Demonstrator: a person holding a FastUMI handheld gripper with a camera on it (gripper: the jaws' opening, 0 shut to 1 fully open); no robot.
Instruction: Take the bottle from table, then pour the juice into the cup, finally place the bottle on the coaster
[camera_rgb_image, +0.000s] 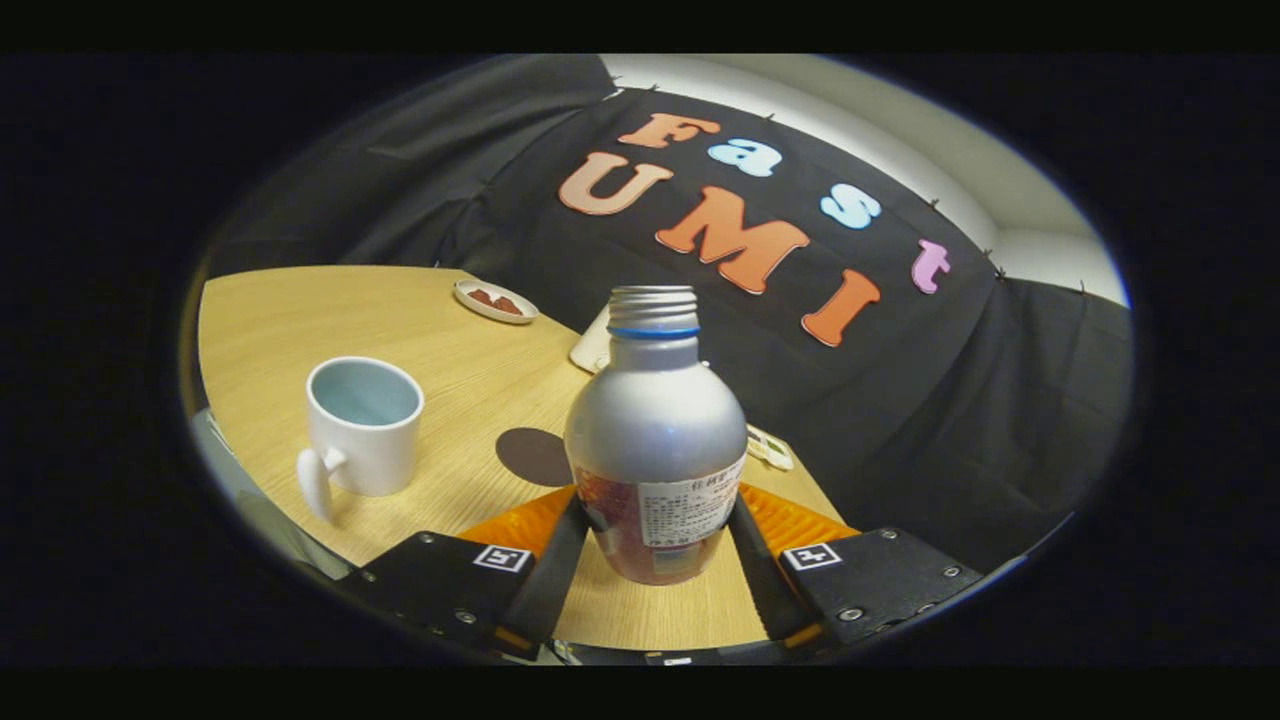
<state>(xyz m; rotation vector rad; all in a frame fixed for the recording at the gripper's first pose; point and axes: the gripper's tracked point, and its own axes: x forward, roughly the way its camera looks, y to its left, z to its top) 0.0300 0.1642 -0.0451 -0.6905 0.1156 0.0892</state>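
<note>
The hand-held gripper (655, 535) has both fingers clamped on the bottle's (655, 430) labelled lower body.

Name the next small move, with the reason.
Probably swing the bottle over toward the cup. The hand-held gripper has both fingers pressed on the bottle's lower sides, it has no cap, and the view's tilt suggests it is off the table. The cup stands upright nearby.

Light wooden table (280, 320); black draped cloth wall (960, 420) behind; pale wall (900, 120) above; dim light.
</note>
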